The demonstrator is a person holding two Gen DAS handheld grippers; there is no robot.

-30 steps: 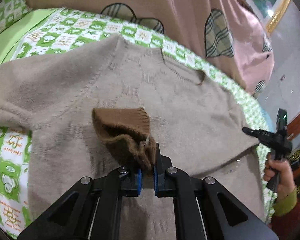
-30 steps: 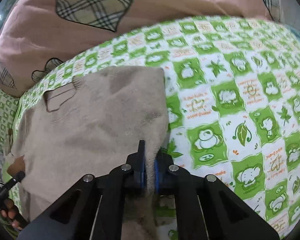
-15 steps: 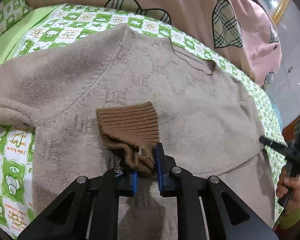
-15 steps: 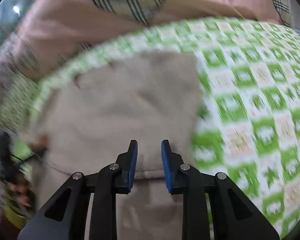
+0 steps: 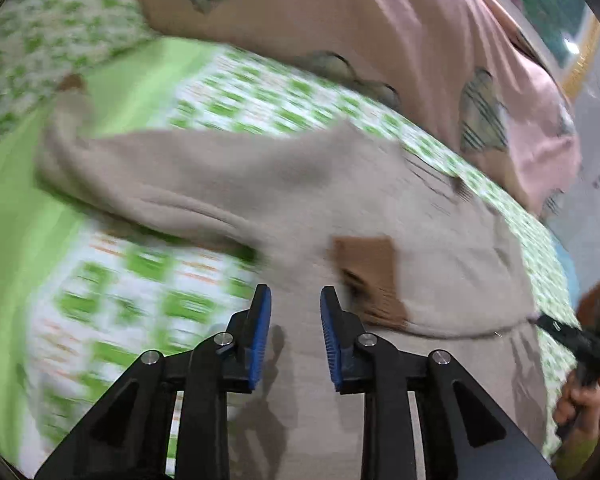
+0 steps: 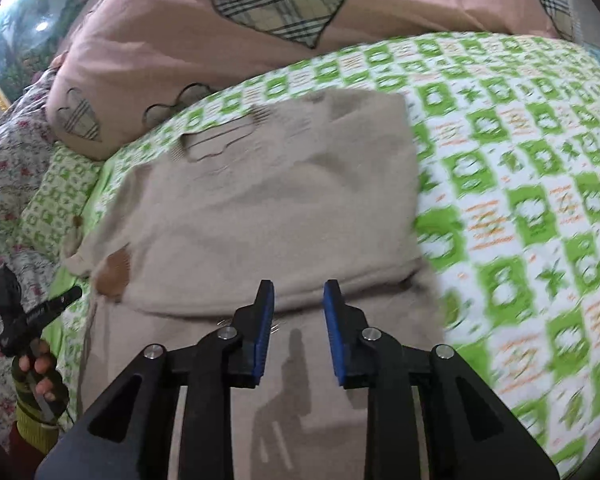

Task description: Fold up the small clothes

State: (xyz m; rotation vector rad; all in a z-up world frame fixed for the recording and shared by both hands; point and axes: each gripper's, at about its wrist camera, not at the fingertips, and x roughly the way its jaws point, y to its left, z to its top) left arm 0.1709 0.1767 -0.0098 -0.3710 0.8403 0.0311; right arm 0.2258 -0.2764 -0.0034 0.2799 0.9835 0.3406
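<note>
One beige knit sweater (image 6: 260,216) lies on the green-and-white checked bedsheet (image 6: 540,200), filling the middle of the right wrist view. Its long axis runs from the bottom of that frame up to the neckline (image 6: 216,140) at the upper centre-left, so the neck points toward the pink quilt with plaid hearts (image 6: 204,32) across the top. One fold edge crosses the body just above the fingertips. One darker brown ribbed cuff (image 5: 370,276) rests on the body, right of centre in the left wrist view; the other sleeve (image 5: 148,184) stretches away to the upper left, blurred.

The left gripper (image 5: 296,320) has just been opening; its blue pads stand apart with nothing between them, the cuff released just to their right. The right gripper (image 6: 299,312) has likewise just been opening and grips nothing, its pads hanging over the fold edge. Each view shows the other hand on its handle at the frame's lower side edge.
</note>
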